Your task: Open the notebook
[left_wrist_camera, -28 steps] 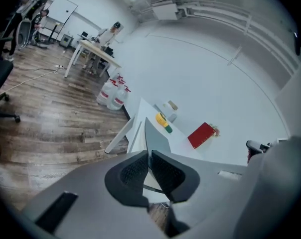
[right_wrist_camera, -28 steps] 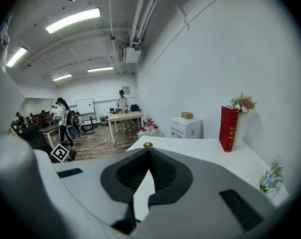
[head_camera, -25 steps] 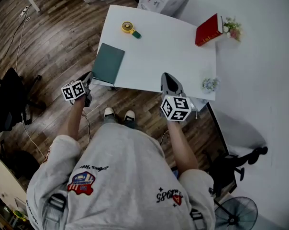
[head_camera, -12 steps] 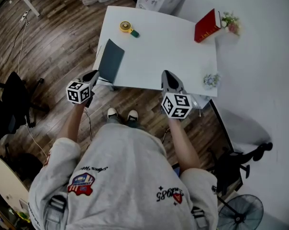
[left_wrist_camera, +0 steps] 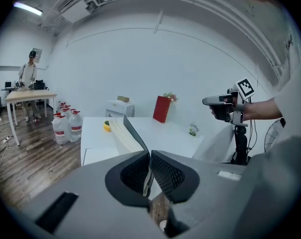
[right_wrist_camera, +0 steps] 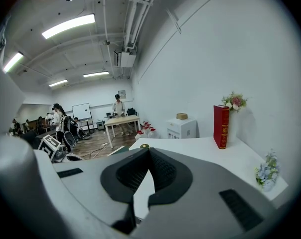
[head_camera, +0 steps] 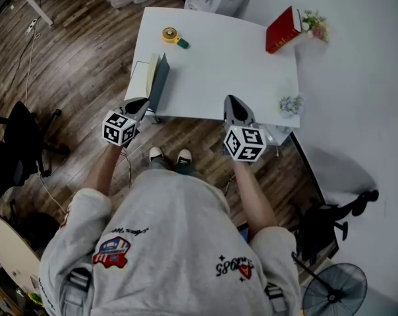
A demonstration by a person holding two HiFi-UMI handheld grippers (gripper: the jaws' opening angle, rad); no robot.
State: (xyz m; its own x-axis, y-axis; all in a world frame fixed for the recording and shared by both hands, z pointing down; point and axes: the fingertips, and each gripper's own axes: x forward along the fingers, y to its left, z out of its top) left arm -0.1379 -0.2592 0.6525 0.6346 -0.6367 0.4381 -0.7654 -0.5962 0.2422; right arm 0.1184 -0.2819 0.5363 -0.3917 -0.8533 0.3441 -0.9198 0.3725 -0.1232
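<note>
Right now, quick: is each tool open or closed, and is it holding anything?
Left tool: closed on the notebook cover, which stands upright.
Right tool: closed, holding nothing.

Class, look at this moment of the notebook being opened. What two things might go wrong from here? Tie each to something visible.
1. The left hand-held gripper pinches only the thin edge of the cover, which stands about upright; it may slip free and fall shut.
2. The notebook lies at the table's left edge and the right hand-held gripper is off it, shut on nothing; the pull may drag it over the edge.
</note>
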